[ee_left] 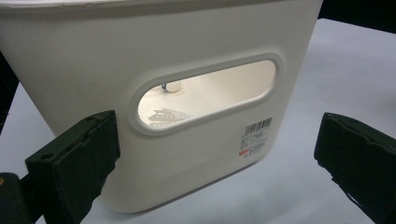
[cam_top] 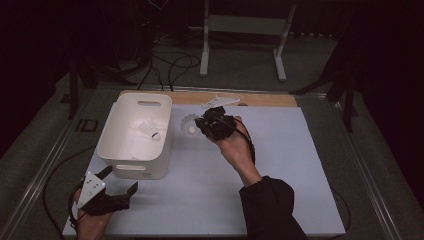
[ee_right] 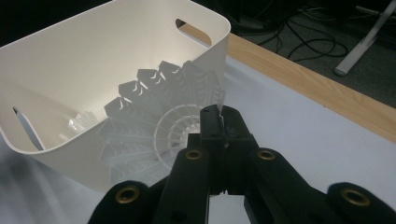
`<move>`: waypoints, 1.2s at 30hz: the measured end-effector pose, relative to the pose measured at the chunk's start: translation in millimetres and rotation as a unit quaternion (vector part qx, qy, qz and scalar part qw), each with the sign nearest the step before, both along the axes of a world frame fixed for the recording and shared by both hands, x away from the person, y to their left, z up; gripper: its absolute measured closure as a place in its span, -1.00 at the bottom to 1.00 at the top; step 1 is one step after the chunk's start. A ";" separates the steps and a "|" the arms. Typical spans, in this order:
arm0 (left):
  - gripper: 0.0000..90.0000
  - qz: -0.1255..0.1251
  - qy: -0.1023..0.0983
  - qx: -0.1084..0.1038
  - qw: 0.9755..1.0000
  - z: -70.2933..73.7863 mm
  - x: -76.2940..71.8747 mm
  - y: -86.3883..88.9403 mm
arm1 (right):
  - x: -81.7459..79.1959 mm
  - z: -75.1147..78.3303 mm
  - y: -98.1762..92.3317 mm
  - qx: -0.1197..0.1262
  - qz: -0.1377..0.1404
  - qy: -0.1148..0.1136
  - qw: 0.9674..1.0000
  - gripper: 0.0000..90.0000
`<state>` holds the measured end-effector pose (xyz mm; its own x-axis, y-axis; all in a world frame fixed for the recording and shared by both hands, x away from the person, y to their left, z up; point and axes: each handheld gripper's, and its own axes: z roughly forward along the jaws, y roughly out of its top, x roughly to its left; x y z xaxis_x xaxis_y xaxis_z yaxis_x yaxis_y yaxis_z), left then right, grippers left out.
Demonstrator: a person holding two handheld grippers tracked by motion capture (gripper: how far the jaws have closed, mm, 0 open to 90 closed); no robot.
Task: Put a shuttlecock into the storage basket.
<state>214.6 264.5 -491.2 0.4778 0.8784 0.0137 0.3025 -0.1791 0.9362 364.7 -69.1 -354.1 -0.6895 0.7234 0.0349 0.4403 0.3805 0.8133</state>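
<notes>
a lab-like recording space: dark curtained walls, loose cables (cam_top: 165, 62) on grey carpet at 12 o'clock, a white stand (cam_top: 243, 37), a paper-covered table (cam_top: 280, 165).

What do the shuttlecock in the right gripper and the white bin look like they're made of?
Shuttlecock: likely moulded white plastic, going by the open ribbed lattice skirt, not feathers. Bin: smooth matte white plastic, seemingly, with rounded moulded handle slots and a barcode sticker.
</notes>
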 end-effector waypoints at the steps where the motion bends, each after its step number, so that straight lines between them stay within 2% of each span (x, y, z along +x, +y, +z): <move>1: -0.98 0.000 0.000 0.000 1.000 0.0 0.1 0.1 | 0.3 0.2 0.1 0.001 0.000 0.001 1.000 0.98; 36: -0.98 0.001 -0.001 -0.001 1.000 0.1 0.0 0.3 | 8.7 5.6 8.6 0.010 -0.001 -0.003 1.000 0.98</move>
<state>214.6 264.8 -491.1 0.4754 0.8797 0.0123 0.3015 -0.1761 0.9371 373.4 -60.5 -348.5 -0.6884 0.7239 0.0461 0.4366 0.3627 0.8233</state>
